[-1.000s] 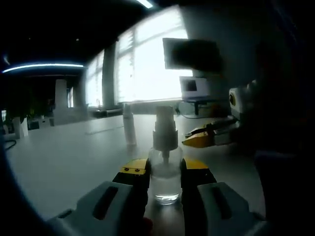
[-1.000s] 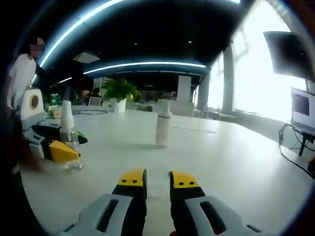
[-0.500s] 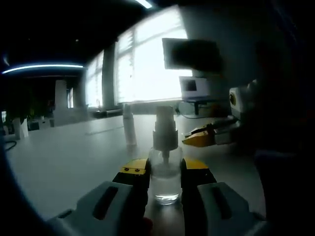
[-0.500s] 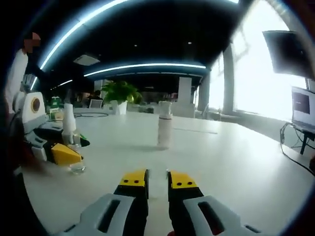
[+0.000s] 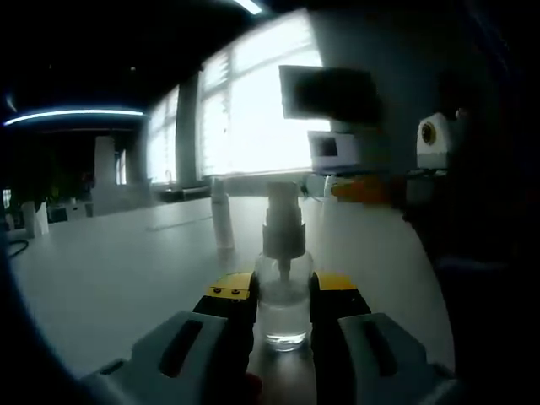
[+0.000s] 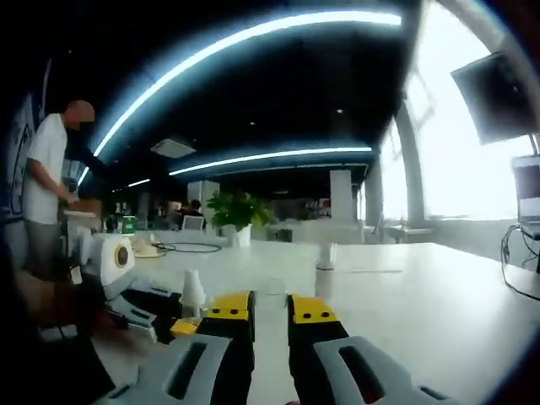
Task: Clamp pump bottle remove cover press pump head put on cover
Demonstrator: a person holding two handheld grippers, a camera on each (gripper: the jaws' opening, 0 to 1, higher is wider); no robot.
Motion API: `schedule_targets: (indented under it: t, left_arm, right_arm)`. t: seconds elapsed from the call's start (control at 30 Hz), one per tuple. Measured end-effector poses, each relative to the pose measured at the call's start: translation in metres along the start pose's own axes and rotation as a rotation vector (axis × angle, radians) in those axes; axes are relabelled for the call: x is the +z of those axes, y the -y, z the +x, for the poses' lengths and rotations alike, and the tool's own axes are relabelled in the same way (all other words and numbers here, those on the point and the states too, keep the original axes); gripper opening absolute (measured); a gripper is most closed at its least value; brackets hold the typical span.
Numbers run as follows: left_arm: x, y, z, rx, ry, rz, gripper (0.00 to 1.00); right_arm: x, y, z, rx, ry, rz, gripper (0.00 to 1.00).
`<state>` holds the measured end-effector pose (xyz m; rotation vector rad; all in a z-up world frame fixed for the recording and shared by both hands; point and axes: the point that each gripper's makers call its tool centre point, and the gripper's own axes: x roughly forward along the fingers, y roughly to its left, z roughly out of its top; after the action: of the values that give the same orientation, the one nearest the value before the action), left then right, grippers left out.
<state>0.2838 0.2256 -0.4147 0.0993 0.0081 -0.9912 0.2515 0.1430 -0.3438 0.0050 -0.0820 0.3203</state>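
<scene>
left claw (image 5: 282, 297) clamped on pump bottle (image 5: 283, 268), upright on surface (image 5: 118, 270) | right claw (image 6: 268, 308) narrow, empty, raised beside pump head | cover (image 5: 221, 215) standing behind | step: press pump | next: lower onto head

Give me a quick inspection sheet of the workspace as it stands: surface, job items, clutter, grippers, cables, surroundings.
Surface: white table, broad and pale.
Job's things: clear pump bottle upright between the left gripper's fingers, pump head bare; its cover stands apart, farther back on the table.
Clutter: small items at the table's far left edge in the left gripper view, too dim to name.
Grippers: left gripper shut on the pump bottle; right gripper shut, holding nothing, raised beside the bottle.
Cables: one trails on the table at far right; another near the plant side.
Surroundings: bright windows, monitor, potted plant, a person standing at left.
</scene>
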Motion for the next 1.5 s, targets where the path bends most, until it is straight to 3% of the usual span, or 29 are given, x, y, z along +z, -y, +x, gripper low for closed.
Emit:
schedule_targets:
  t: [0.17, 0.37, 0.5, 0.73, 0.97, 1.5]
  left_arm:
    - [0.0, 0.001, 0.0, -0.001, 0.0, -0.001, 0.16]
    - [0.0, 0.002, 0.0, -0.006, 0.001, -0.001, 0.16]
    - [0.0, 0.003, 0.0, -0.012, 0.001, -0.007, 0.16]
    - [0.0, 0.003, 0.0, -0.017, 0.001, -0.01, 0.16]
    - [0.0, 0.003, 0.0, -0.017, 0.001, -0.01, 0.16]
    - [0.001, 0.005, 0.0, -0.018, 0.001, -0.005, 0.16]
  right_arm:
    - [0.026, -0.023, -0.003, 0.055, 0.062, 0.041, 0.1]
    - [0.036, -0.043, -0.002, 0.094, 0.082, 0.07, 0.1]
    - [0.034, -0.056, 0.005, 0.111, 0.078, 0.092, 0.1]
    - [0.035, -0.07, 0.02, 0.141, 0.063, 0.045, 0.1]
    - [0.028, -0.067, 0.034, 0.159, 0.034, 0.024, 0.1]
    - [0.015, -0.075, 0.037, 0.185, -0.022, -0.018, 0.1]
